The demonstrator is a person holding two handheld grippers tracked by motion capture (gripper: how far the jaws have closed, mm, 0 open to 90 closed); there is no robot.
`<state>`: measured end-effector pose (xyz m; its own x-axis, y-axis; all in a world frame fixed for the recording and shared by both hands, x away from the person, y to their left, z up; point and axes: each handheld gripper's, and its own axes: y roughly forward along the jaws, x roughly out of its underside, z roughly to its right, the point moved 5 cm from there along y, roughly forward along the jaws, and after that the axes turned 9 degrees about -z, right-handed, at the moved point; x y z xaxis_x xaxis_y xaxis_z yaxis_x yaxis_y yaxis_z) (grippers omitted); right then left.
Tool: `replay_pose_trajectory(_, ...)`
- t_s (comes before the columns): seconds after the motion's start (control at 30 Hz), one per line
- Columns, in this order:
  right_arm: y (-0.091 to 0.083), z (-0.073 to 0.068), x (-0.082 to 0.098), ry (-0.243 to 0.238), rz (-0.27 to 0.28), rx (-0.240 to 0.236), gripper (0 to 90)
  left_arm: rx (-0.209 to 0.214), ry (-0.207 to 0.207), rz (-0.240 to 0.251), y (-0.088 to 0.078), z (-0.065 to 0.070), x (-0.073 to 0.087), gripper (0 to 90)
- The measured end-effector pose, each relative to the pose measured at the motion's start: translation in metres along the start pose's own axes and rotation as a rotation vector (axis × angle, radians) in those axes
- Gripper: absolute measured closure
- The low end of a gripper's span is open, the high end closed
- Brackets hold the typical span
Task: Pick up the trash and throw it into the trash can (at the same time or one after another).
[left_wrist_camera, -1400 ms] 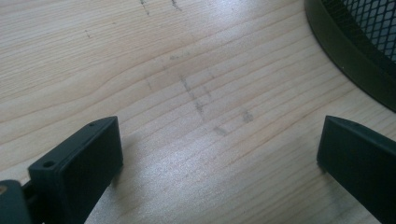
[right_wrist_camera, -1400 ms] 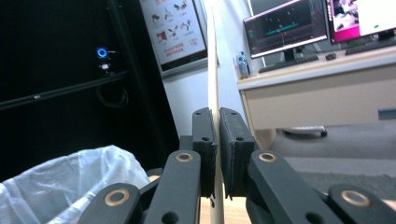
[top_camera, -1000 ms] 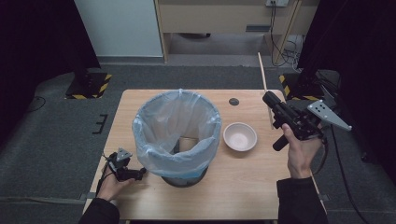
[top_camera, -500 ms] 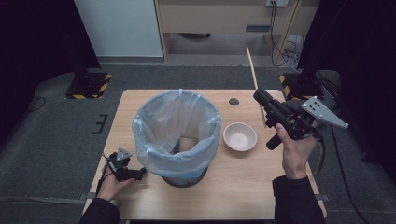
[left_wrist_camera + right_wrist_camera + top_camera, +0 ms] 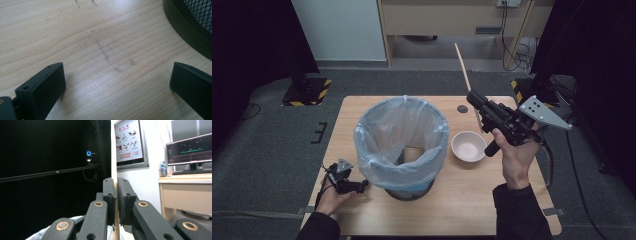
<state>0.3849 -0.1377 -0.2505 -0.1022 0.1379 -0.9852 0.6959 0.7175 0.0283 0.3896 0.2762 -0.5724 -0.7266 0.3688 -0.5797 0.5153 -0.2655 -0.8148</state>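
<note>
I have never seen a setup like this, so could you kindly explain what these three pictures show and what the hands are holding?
A person works at a wooden table with a hand-held two-jaw gripper in each hand. The high view looks down from above. The other two pictures come from small cameras riding on each gripper, looking along its black jaws. On the table stand a mesh bin lined with a pale blue bag, a small white bowl and a small dark disc. The right gripper, raised above the table, is shut on a thin wooden stick. The left gripper rests open on the table beside the bin's base, holding nothing.
</note>
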Motion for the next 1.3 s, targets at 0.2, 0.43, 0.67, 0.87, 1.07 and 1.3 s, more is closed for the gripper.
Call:
replay_pose_trajectory(0.2, 0.014, -0.013, 0.001, -0.005, -0.01, -0.033, 85.8, 0.0, 0.0, 0.0, 0.0, 0.0, 0.0, 0.0)
replay_pose_trajectory(0.43, 0.028, -0.025, 0.004, -0.01, -0.03, -0.062, 85.8, 0.0, 0.0, 0.0, 0.0, 0.0, 0.0, 0.0)
replay_pose_trajectory(0.67, 0.042, -0.037, 0.008, -0.019, -0.062, -0.088, 85.8, 0.0, 0.0, 0.0, 0.0, 0.0, 0.0, 0.0)
replay_pose_trajectory(0.87, 0.052, -0.046, 0.013, -0.027, -0.085, -0.104, 85.8, 0.0, 0.0, 0.0, 0.0, 0.0, 0.0, 0.0)
replay_pose_trajectory(1.07, 0.062, -0.052, 0.018, -0.025, -0.11, -0.115, 85.8, 0.0, 0.0, 0.0, 0.0, 0.0, 0.0, 0.0)
replay_pose_trajectory(1.3, 0.074, -0.056, 0.031, -0.023, -0.163, -0.122, 85.7, 0.0, 0.0, 0.0, 0.0, 0.0, 0.0, 0.0)
